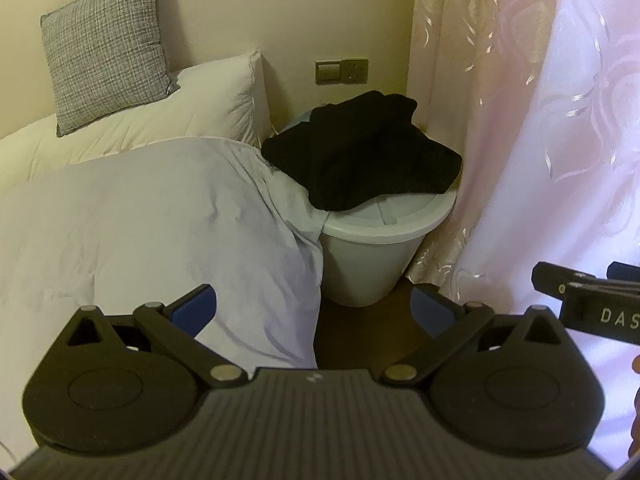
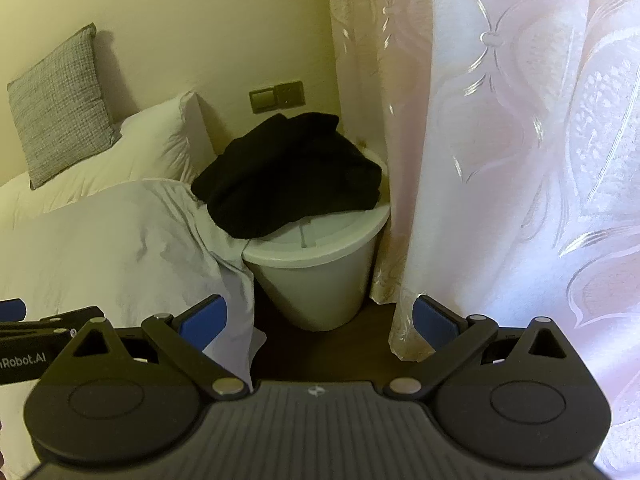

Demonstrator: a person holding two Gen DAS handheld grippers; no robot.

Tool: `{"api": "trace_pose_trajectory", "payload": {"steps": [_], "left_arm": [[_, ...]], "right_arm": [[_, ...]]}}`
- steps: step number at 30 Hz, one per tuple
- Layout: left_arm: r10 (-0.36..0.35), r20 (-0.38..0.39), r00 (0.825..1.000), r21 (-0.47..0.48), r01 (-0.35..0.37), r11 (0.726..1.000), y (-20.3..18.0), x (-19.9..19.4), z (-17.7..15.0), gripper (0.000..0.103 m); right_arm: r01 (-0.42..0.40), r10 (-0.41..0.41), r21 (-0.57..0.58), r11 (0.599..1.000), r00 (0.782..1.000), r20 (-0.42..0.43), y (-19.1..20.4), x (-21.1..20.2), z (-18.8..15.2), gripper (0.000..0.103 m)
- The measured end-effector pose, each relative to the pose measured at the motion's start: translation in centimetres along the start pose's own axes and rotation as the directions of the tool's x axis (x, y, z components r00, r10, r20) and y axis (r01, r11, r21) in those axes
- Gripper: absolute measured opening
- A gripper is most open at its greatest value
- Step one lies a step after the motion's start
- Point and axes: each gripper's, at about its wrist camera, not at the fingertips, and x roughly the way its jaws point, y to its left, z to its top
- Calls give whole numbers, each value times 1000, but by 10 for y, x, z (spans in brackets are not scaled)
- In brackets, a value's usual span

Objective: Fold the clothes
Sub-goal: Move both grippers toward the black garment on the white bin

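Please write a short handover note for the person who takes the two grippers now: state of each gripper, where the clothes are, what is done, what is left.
Left gripper: open, empty, facing the bin.
Right gripper: open, empty, beside the left one.
Black garment: bunched in a heap on the rim of the white bin, between the bed and the curtain, one edge touching the bed cover.
Done: no folding visible.
Left: probably lift the garment onto the bed, spread it flat, then fold it.
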Motion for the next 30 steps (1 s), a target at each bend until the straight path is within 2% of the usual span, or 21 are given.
{"api": "trace_pose_trajectory", "payload": {"steps": [4,6,10,14,30], "left_arm": [[-3,0,1000,-4,3,1000,4,2,4,102],[-5,-1,1000,-6,5,1000,6,4,6,102],[-8,-1,1000,-10,8,1000,10,6,10,102],[-11,-1,1000,-13,11,1000,14,8,14,102],[-31,15,999,-12,31,999,22,26,27,102]], "right_arm": [[-5,5,-11,1000,1000,-4,3,-6,-3,102],[29,-29,-33,999,1000,0,14,-8,-4,102],[10,-10,-16,1000,1000,-19,11,4,5,102],[17,-16,-26,1000,999,28,18,1,7,102],[10,-9,-21,1000,999,54,17,18,25,102]]}}
